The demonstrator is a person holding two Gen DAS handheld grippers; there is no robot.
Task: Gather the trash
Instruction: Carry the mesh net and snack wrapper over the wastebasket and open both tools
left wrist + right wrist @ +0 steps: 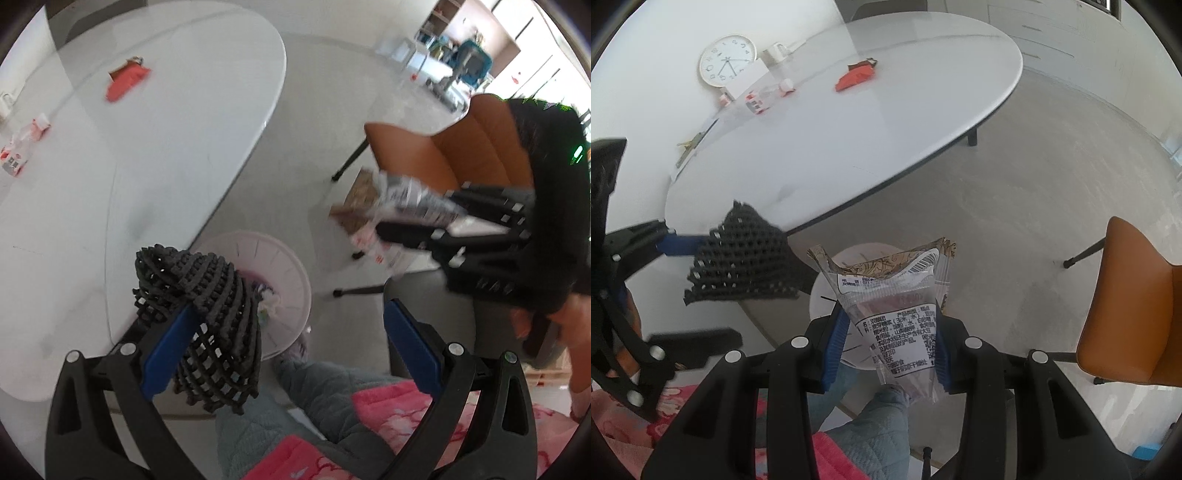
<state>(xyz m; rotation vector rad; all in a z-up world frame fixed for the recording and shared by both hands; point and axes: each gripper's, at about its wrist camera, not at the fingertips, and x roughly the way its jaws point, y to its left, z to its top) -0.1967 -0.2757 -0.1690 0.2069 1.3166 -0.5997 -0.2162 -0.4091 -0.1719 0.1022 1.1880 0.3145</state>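
My left gripper (291,306) stands wide open above a white bin (288,266) on the floor. A black foam net (207,295) clings to its left finger and hangs over the bin's edge; the other finger does not touch it. My right gripper (890,325) is shut on a clear printed wrapper (894,306), with a brown patterned wrapper (882,264) behind it, right above the bin (823,295). In the right wrist view the foam net (746,258) hangs to the left. Still on the white table (849,140) are a red wrapper (857,75) and small red-and-white wrappers (757,101).
The table's rounded edge (236,177) overhangs close beside the bin. An orange chair (443,147) stands to the right on the grey floor. A clock (727,61) leans at the table's far side. A person's quilted grey leg (317,387) and pink clothing lie below the grippers.
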